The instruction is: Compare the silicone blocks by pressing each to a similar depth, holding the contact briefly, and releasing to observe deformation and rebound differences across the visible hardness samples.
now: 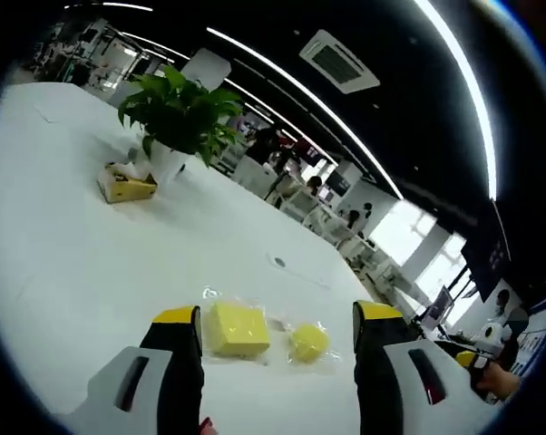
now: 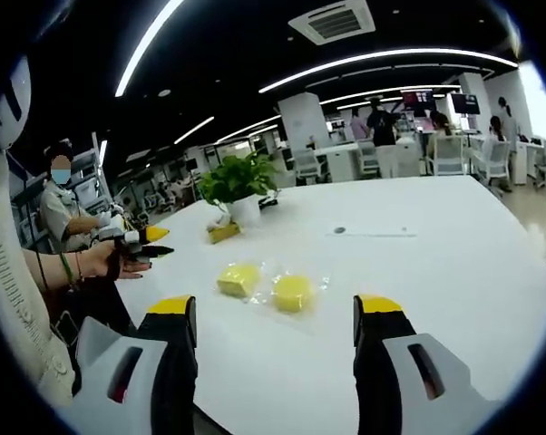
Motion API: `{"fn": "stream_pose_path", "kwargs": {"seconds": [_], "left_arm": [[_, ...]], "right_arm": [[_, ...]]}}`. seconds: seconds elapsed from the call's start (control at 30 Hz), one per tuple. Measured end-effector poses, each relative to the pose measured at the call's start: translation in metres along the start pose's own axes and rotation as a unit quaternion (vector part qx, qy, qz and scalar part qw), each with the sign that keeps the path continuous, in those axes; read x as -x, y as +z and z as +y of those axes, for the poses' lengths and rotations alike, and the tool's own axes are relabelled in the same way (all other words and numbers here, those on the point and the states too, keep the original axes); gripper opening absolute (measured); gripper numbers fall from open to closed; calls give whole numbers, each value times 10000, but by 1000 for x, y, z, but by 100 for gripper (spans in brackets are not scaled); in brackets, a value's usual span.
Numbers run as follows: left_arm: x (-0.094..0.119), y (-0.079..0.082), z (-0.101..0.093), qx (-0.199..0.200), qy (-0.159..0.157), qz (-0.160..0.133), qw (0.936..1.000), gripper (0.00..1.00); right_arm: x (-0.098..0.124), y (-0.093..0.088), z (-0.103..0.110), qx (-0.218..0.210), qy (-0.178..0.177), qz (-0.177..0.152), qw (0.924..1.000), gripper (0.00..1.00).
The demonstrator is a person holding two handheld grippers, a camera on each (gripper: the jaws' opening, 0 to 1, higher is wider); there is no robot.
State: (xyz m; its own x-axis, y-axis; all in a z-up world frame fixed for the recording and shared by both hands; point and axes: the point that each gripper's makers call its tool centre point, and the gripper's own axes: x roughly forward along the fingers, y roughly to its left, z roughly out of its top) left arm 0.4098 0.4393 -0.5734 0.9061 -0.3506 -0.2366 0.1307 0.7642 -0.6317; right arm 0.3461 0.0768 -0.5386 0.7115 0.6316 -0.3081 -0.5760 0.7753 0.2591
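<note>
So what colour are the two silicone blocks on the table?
Both silicone blocks are yellow, clearest in the left gripper view.

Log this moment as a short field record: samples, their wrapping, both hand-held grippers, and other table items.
samples: square yellow block, round yellow block
wrapping: each in clear plastic
surface: white table
left hand-held gripper: open, above the table, touching nothing
right hand-held gripper: open, touching nothing
other items: potted plant, yellow box beside it
pressing: not begun
</note>
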Motion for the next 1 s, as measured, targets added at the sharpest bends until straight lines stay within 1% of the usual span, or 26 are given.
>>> {"fn": "stream_pose_path", "kwargs": {"seconds": [0.23,0.43,0.73,0.83,1.0], "left_arm": [[-21,-5,18,225,-49,101,9997,66],[-38,-12,34,319,-27,230,9992,66],[-65,-21,57,721,-23,318,9969,65],[-74,-26,66,757,6,390,9964,65],[-86,-34,75,766,-2,524,9957,65]], "right_arm": [[-3,-2,-5,3,-50,64,10000,64],[-8,-6,-8,-8,-82,175,9998,64],[-13,-13,-12,-25,-128,337,9993,63],[-15,-15,-14,-25,-144,404,9991,62],[-19,-19,-13,-23,-160,478,9987,62]]}}
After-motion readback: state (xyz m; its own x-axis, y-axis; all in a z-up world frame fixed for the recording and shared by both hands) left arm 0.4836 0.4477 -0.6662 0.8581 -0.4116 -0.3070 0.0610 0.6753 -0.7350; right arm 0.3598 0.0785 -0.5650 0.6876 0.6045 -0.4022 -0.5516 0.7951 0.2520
